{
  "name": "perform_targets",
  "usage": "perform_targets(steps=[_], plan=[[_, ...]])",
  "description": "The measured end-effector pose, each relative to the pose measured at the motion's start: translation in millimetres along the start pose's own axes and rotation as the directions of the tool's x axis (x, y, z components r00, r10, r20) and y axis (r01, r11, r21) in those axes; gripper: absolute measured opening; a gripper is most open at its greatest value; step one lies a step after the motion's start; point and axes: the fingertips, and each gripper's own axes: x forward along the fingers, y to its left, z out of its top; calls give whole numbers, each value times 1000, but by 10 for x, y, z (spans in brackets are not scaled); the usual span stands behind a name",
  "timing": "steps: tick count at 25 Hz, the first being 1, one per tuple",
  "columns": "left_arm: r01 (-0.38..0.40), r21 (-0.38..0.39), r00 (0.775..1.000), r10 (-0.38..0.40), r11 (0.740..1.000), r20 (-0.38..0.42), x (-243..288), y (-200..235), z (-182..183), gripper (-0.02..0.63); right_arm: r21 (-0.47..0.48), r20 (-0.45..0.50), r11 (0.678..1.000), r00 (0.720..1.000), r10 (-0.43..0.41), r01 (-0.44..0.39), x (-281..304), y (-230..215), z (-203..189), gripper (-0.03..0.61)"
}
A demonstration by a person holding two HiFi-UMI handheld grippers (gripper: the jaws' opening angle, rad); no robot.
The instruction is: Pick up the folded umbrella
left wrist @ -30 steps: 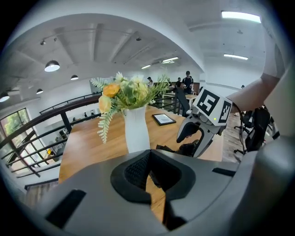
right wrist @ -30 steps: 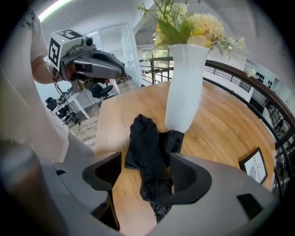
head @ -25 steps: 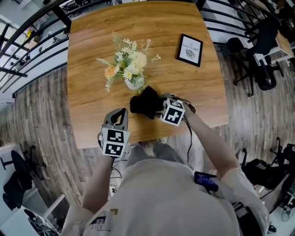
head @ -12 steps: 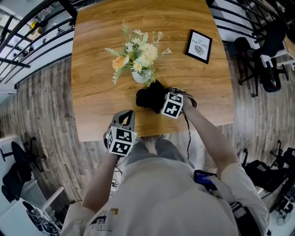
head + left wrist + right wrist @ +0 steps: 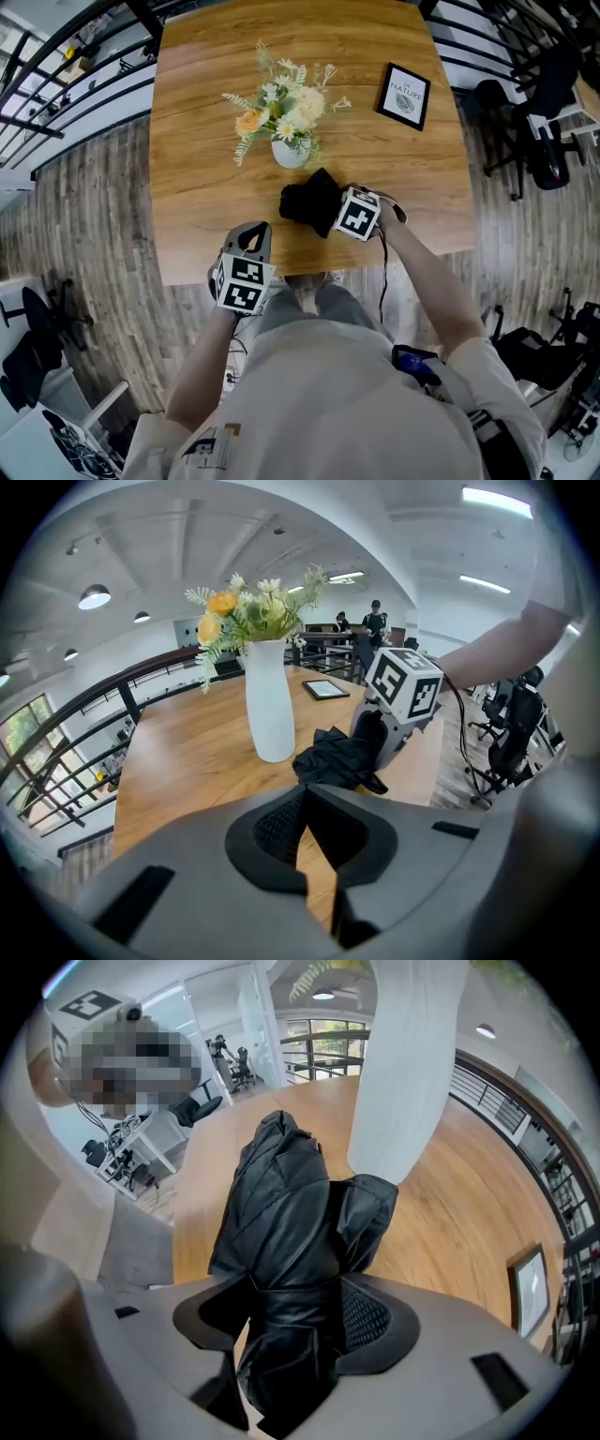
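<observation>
The folded black umbrella (image 5: 305, 199) lies on the wooden table (image 5: 202, 192), just in front of the white vase. My right gripper (image 5: 330, 212) points steeply down over its right end. In the right gripper view the umbrella (image 5: 281, 1194) fills the gap of the right gripper (image 5: 292, 1290); the jaws are closing and both pads touch the fabric. My left gripper (image 5: 254, 232) hovers at the table's near edge, left of the umbrella, and is shut with nothing in it. From the left gripper (image 5: 305, 791) I see the umbrella (image 5: 330, 757) ahead.
A white vase of flowers (image 5: 289, 152) stands close behind the umbrella, almost touching it (image 5: 403, 1063). A framed print (image 5: 405, 96) rests at the far right of the table. Black railings (image 5: 66, 89) and office chairs (image 5: 539, 141) surround the table.
The right gripper has sunk onto the umbrella and its jaws have come in around it. The left gripper has moved a little nearer the table's edge and lower.
</observation>
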Motion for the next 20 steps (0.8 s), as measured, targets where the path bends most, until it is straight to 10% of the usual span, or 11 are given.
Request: perform_targets(steps=[11,16,20], plan=[[-67,33,986,61,997,158,-362,389,747,15,224,326,973,937,-125,52,-1444,47,213,292],[-122,50,952,103,991,288,-815,532,1351,15,267,494,953,829,-261,142,-2477,26,463,291],[-186,91,899,133,978,417,-1296,586,1937,15,334,632,925,686,-362,180,-3323,37,660,291]])
